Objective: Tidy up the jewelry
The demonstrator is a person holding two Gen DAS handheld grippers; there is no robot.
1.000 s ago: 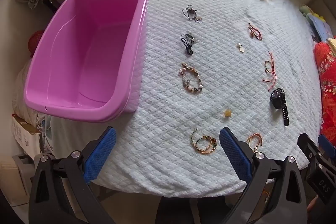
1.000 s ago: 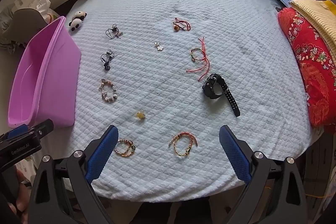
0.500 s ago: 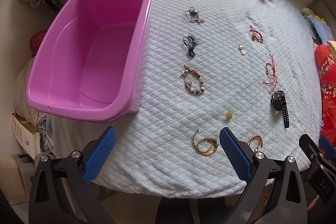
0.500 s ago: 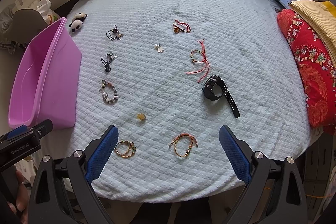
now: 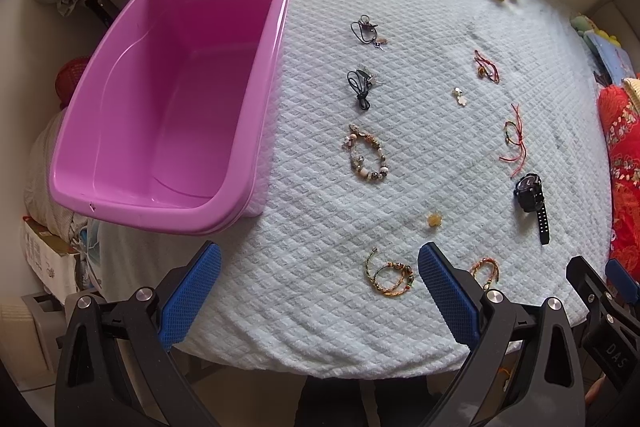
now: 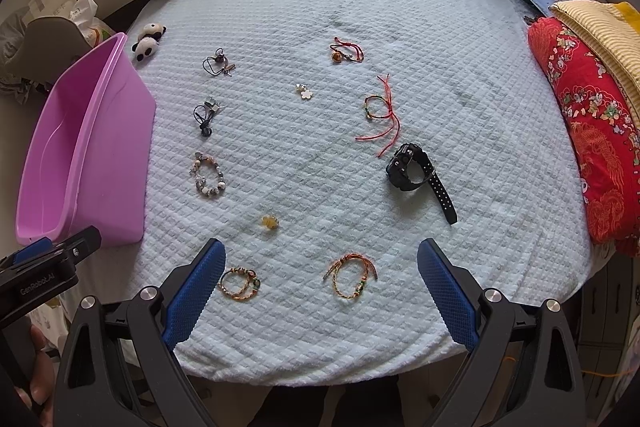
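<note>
2 tools, left tool (image 5: 319,291) and right tool (image 6: 318,289), hover spread wide, empty, above the bracelets (image 6: 351,275).

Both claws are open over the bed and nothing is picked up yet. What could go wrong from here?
The pink tub overhangs the bed edge, so a nudge might tip it. The small amber charm and white flower charm may slip between wide pads. The red cord bracelet has loose tails that could snag.
</note>
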